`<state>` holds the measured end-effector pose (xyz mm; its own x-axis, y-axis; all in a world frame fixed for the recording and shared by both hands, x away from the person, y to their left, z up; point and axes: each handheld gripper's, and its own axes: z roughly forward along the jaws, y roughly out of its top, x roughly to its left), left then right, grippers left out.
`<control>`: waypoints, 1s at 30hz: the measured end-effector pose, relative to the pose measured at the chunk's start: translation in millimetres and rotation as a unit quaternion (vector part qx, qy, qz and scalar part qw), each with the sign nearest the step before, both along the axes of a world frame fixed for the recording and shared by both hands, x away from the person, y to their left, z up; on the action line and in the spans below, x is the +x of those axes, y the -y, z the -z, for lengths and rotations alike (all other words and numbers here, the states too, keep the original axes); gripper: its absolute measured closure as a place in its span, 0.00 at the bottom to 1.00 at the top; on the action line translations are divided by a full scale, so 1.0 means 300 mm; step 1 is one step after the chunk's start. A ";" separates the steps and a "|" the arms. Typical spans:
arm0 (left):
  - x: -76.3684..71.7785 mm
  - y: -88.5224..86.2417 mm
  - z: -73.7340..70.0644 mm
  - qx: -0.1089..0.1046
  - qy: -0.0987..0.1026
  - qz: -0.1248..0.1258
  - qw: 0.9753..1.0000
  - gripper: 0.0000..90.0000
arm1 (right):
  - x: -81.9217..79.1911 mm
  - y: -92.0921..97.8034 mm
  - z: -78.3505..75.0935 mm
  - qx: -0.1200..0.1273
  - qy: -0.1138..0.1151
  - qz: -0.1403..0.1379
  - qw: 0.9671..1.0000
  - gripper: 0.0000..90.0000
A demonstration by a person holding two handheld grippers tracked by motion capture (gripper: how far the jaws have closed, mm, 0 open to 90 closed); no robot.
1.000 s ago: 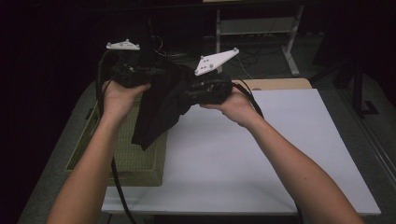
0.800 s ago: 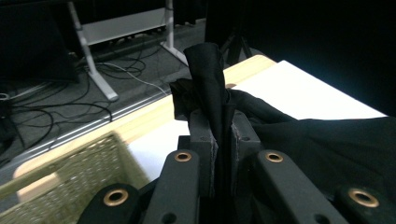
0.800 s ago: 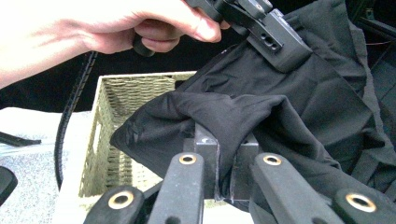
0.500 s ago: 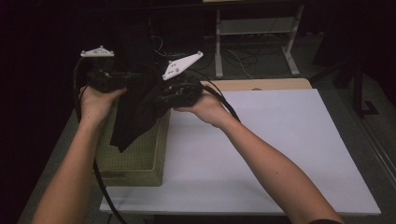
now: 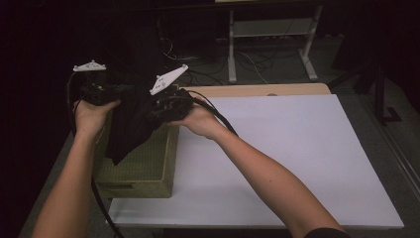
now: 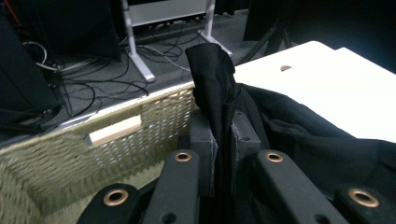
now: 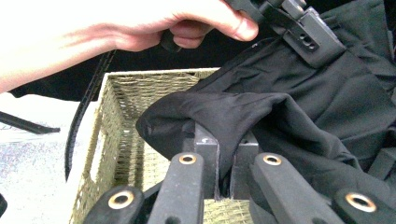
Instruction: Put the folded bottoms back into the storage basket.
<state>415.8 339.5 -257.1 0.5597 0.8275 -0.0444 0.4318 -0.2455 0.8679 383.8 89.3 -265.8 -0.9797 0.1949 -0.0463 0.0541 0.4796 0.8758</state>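
Item: black cloth (image 5: 130, 126) — one piece, dark and limp, held up over the woven basket (image 5: 143, 166) at the left end of the white table (image 5: 297, 163). In the high view its lower point is seen hanging down into the basket's opening; whether it touches the basket floor cannot be told.

Left gripper (image 6: 223, 140) — jaws pressed together on a fold of the cloth, which is pinched between the pads and stands up above them in a bunched tip. It is carried by the left hand (image 5: 91, 115) above the basket's far left corner. The basket's inner wall, with a handle slot, is seen just behind the jaws in the left gripper view.

Right gripper (image 7: 227, 151) — jaws likewise closed on the cloth, an edge of which is draped over and caught between the pads. It is carried by the right hand (image 5: 198, 119) above the basket's far right rim.

Both grippers are held near one another, the cloth stretched between them and sagging below.
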 end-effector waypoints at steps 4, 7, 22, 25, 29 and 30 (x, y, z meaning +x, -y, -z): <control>0.012 -0.023 0.031 0.010 -0.007 -0.009 1.000 0.91 | 0.005 -0.044 0.030 -0.011 -0.004 -0.005 1.000 0.94; 0.024 -0.040 0.064 0.019 -0.013 -0.019 1.000 0.91 | 0.006 -0.074 0.057 -0.023 -0.008 -0.010 1.000 0.94; 0.067 -0.115 0.225 0.024 -0.055 -0.058 0.997 0.91 | 0.004 -0.172 0.186 -0.078 -0.028 -0.025 0.996 0.93; 0.071 -0.118 0.245 0.029 -0.061 -0.062 0.996 0.91 | 0.001 -0.178 0.207 -0.088 -0.030 -0.027 0.995 0.93; 0.076 -0.121 0.272 0.025 -0.070 -0.067 0.995 0.91 | 0.003 -0.172 0.229 -0.097 -0.034 -0.029 0.994 0.93; 0.077 -0.120 0.277 0.026 -0.073 -0.066 0.995 0.91 | 0.002 -0.168 0.233 -0.099 -0.039 -0.030 0.994 0.92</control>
